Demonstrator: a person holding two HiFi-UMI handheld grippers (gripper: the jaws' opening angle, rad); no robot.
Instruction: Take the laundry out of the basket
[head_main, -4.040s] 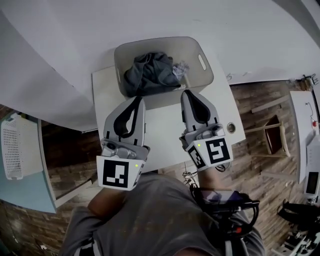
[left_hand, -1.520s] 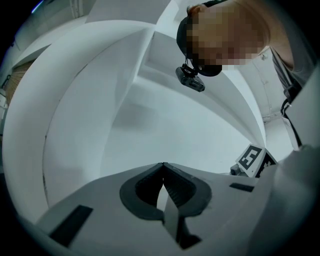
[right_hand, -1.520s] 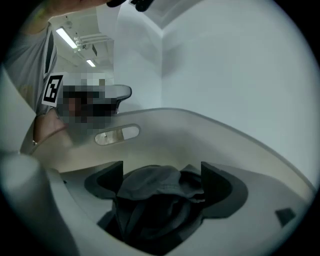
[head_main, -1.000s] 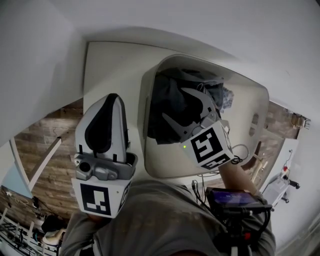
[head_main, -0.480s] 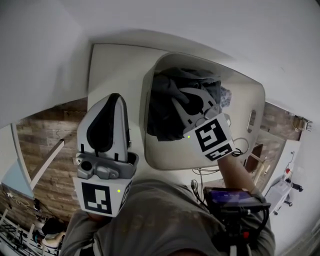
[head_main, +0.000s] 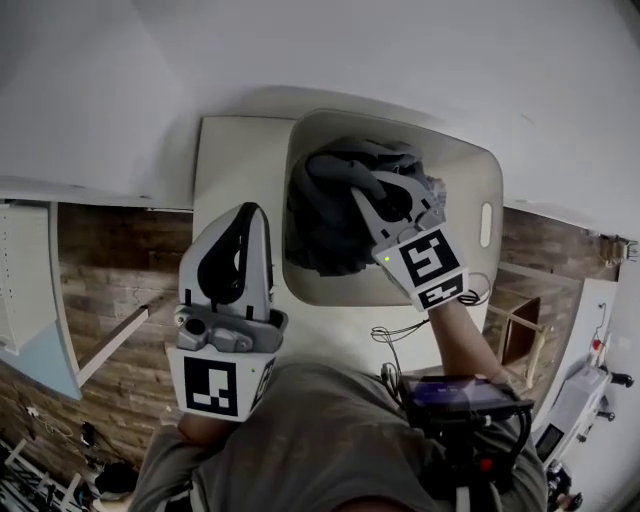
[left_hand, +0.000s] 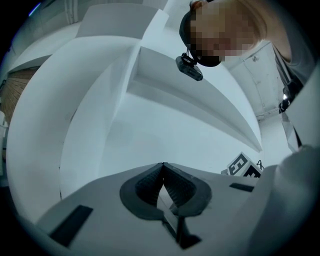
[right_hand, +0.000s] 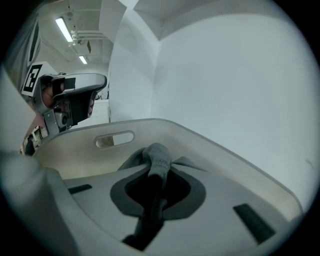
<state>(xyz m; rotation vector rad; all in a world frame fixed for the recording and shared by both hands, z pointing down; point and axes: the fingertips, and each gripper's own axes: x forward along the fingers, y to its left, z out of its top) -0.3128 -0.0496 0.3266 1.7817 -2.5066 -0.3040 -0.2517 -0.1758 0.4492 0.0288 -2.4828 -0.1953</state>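
Basket at the far edge of the table, its far rim right up by the white wall. It fills the table's right part. A bare strip of table runs along the left edge and a narrower one along the near edge, between the basket and the person. Wood floor shows beyond the left and right edges.

Left gripper hangs over the left strip, just beside the basket's left wall and not touching it. Its tip points toward the far edge. In the left gripper view its jaws are pressed together tip to tip with nothing between them.

Laundry, dark grey and bunched, is piled in the basket's left half against the left and far walls. The right half shows bare basket floor out to the handle slot.

Right gripper reaches in over the near rim, down onto the top of the pile near its right side. In the right gripper view the jaws are nearly closed and pinch a fold of the grey cloth. The fold pokes out past the tips in a rounded bunch, with more cloth running back between the pads. The basket wall with its handle slot curves around just beyond the pinched fold.
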